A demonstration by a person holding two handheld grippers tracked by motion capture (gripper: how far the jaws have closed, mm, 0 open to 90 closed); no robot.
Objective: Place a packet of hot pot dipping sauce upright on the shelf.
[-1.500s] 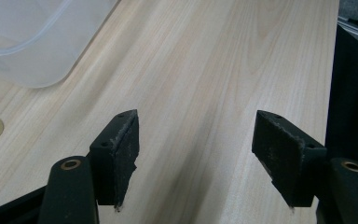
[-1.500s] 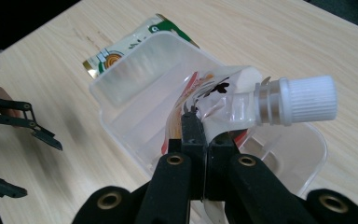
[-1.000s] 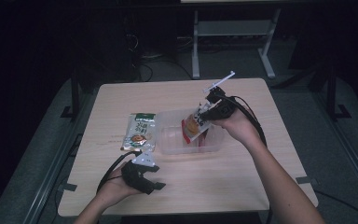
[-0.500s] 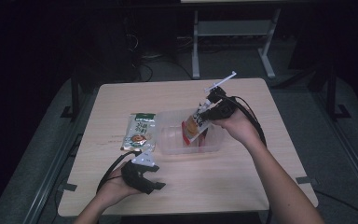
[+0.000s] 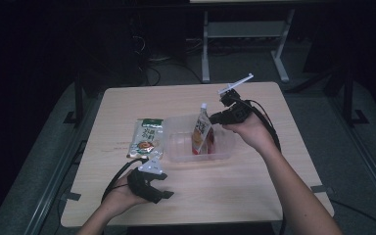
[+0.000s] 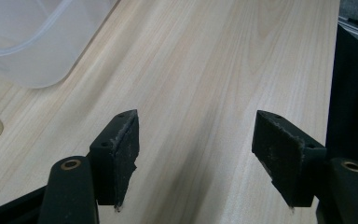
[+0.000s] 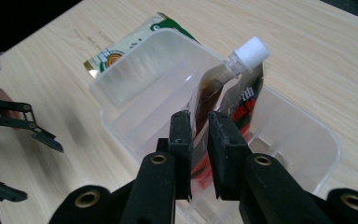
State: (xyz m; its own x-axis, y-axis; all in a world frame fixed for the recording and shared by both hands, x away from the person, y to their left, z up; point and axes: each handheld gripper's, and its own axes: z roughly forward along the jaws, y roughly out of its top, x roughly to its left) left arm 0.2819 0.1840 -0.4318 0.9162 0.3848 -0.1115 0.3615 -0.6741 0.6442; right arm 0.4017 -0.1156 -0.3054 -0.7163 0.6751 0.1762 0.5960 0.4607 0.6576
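A spouted sauce pouch (image 5: pixel 201 132) with a white cap stands upright in a clear plastic box (image 5: pixel 176 147) at mid-table. My right gripper (image 5: pixel 214 117) reaches it from the right. In the right gripper view the jaws (image 7: pixel 199 126) have just been opening; the pouch's (image 7: pixel 235 88) thin edge sits in the narrow gap between the pads, which no longer pinch it. My left gripper (image 5: pixel 165 185) rests near the front left of the table (image 5: pixel 235 196), open and holding nothing (image 6: pixel 196 140).
A flat green-and-gold packet (image 5: pixel 147 138) lies on the table just left of the box, and its corner shows behind the box wall (image 7: pixel 135 60). The table's right edge lies close to the left gripper's right jaw. A metal stand stands on the floor beyond the table.
The pouch stands a little more upright in the box, its cap now slightly apart from the right gripper. Both hands have stayed where they were.
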